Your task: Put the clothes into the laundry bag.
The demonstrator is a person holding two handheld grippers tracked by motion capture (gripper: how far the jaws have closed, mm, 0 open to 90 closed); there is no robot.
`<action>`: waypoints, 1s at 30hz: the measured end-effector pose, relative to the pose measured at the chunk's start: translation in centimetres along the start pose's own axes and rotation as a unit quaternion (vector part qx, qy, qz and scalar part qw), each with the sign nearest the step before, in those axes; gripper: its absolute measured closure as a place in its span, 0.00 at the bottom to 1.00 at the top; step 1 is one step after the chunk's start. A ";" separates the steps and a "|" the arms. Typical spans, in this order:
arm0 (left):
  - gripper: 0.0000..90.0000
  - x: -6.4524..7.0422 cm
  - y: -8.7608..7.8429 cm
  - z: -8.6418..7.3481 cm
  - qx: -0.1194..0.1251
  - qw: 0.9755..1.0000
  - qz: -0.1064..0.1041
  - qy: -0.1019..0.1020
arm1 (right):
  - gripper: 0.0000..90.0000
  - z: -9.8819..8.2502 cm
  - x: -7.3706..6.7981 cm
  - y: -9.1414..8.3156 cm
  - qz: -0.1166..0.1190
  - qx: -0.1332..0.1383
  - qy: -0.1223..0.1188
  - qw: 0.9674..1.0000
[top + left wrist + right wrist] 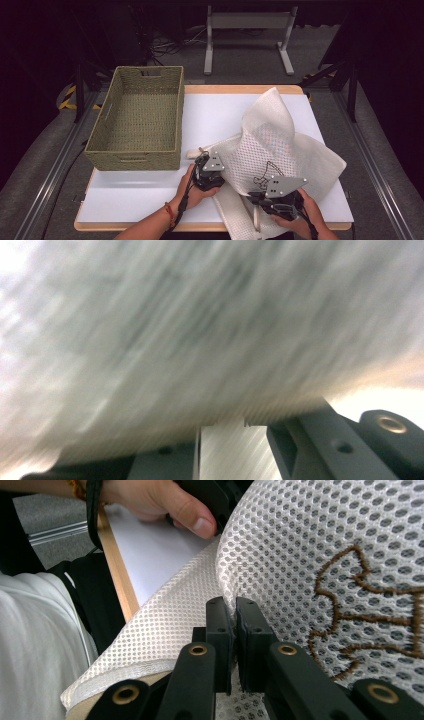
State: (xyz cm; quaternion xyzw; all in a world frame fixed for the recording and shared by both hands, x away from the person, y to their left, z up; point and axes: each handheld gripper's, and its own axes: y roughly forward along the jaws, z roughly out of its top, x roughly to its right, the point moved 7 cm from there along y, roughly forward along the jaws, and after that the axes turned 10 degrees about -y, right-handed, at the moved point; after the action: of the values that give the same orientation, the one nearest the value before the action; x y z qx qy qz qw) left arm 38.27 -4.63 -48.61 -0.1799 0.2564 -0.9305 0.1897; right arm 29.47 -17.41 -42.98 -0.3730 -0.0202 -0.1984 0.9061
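Presently, right gripper (235, 611): jaws drawn together, pinching a fold of the mesh garment (300, 555) between them; in the right gripper view the fabric edge runs into the narrow slit between the two black jaws. In the high view the same gripper (260, 196) sits at the near right of the table (125, 195), held by the right hand (300, 220), a grey three-cornered plate on top.

Left gripper (212, 175): held by the left hand (192, 187) at the garment's near left edge, touching the cloth. Its own view is motion-blurred pale fabric close over the jaws; whether the jaws are apart or clamped cannot be told.

Mesh garment (270, 145): cream-white, open honeycomb weave, with a brown embroidered outline on the front. It lies heaped on the right half of the table, one peak raised toward the far edge, a plain hemmed border hanging over the near edge.

Basket (137, 117): rectangular, woven olive-green fibre, slot handles in the short walls, interior empty. It stands on the far left of the table, apart from the garment.

Table: white top, light wooden rim. Bare surface lies in front of the basket and between basket and garment.
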 end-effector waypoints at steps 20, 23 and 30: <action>0.46 0.5 1.2 1.0 -0.009 0.998 -0.028 0.049 | 0.89 -0.3 1.3 -0.6 -0.036 0.005 0.014 0.999; 0.38 0.7 -0.6 0.4 -0.013 0.997 -0.030 0.068 | 0.96 -0.3 1.2 -0.7 -0.037 0.002 0.010 0.999; 0.34 -0.7 -3.7 -0.4 -0.006 0.999 -0.001 0.043 | 0.97 0.0 1.0 -0.8 -0.035 0.007 0.003 0.999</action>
State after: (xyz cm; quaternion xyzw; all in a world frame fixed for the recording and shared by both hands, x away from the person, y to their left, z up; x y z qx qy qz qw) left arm 37.73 -1.23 -47.05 -0.1408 0.2700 -0.9361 0.1761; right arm 30.11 -18.28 -42.22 -0.3649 -0.0319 -0.2315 0.9012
